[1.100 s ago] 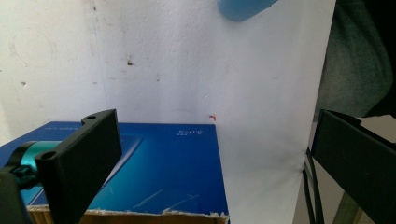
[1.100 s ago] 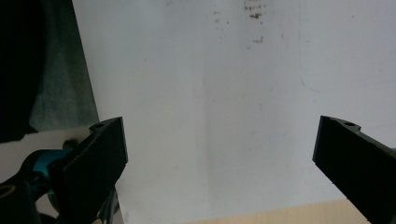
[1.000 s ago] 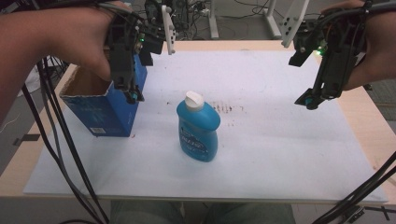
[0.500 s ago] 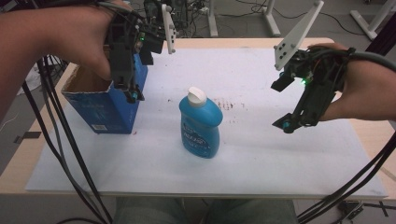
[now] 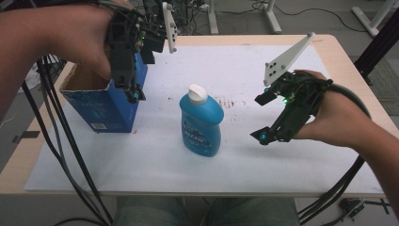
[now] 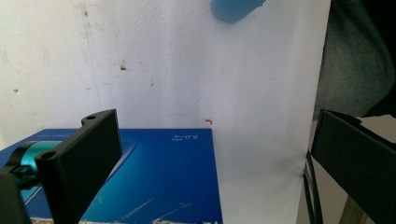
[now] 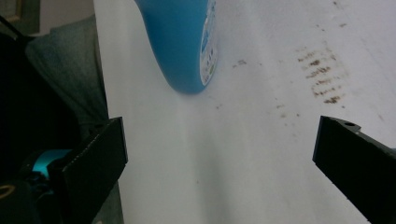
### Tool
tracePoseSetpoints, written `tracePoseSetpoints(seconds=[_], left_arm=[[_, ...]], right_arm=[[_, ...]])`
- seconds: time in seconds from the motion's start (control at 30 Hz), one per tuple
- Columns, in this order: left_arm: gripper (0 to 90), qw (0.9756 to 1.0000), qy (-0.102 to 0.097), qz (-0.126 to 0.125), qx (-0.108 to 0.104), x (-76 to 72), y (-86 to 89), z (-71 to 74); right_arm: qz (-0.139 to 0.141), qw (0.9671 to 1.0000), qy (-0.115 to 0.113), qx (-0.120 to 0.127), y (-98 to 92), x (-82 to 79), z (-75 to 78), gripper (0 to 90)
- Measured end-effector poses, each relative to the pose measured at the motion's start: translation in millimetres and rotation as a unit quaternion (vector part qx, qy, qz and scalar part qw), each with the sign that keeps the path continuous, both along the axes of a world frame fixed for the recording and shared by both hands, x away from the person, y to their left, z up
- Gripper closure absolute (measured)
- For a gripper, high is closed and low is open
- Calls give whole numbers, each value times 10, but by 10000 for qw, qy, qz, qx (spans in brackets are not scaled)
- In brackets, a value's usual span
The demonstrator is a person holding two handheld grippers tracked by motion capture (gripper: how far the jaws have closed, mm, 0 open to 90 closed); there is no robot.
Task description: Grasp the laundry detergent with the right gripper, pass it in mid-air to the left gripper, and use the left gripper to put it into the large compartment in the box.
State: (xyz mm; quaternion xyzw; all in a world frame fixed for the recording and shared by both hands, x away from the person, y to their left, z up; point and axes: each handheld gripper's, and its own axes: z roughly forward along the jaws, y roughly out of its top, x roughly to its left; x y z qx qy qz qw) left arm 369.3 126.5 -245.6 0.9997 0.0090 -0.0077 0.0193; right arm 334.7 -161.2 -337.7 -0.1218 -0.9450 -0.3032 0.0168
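A blue bottle [image 5: 201,121] with a white cap [image 5: 197,93] stands upright near the middle of the white sheet [image 5: 291,174] that covers the table, well clear of everything else. To its left sits an open blue box [image 5: 103,106], and the left gripper [image 5: 133,92] hangs just over the box's right edge, jaws spread wide and holding nothing. On the right, the right gripper [image 5: 261,117] hovers beside the bottle with a gap between them; its jaws are spread too, pointing left toward the bottle's side.

From where I stand the bottle looks like smooth moulded plastic, probably full of liquid, so I'd expect some weight low down and a slick, slightly yielding wall. The broad rounded belly seems too wide and slippery for a sure pinch. The narrower shoulder just under the cap looks the better place to take hold, squeezing across the flat faces. Grabbed too high on the cap alone, it might swing or tip.
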Motion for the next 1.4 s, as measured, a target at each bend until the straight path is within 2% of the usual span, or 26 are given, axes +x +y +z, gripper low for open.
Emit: tracePoseSetpoints(seconds=[0.33,0.7,0.8,1.0,1.13,1.2,1.27,1.4], left_arm=[[17,10000,-8,-34,-38,-18,1,-29],[17,10000,-16,-12,-87,-44,51,-50],[18,10000,-13,-18,-84,-50,60,-56],[18,10000,-22,-12,-91,-61,79,-61],[17,9999,-24,3,-106,-71,94,-68],[17,9999,-14,12,-115,-75,105,-72],[17,10000,-16,26,-93,-77,119,-74],[17,9999,-17,46,-91,-79,141,-80]], right_arm=[[-262,9984,98,487,197,-12,-348,21],[-346,9956,150,860,412,-44,-591,21],[-418,9935,157,1051,459,-59,-647,21],[-473,9906,151,1278,562,-106,-735,22],[-582,9870,142,1489,632,-130,-790,22],[-592,9868,38,1508,680,-151,-828,22],[-645,9832,31,1705,690,-161,-853,22],[-774,9768,-131,1991,701,-185,-898,22]])
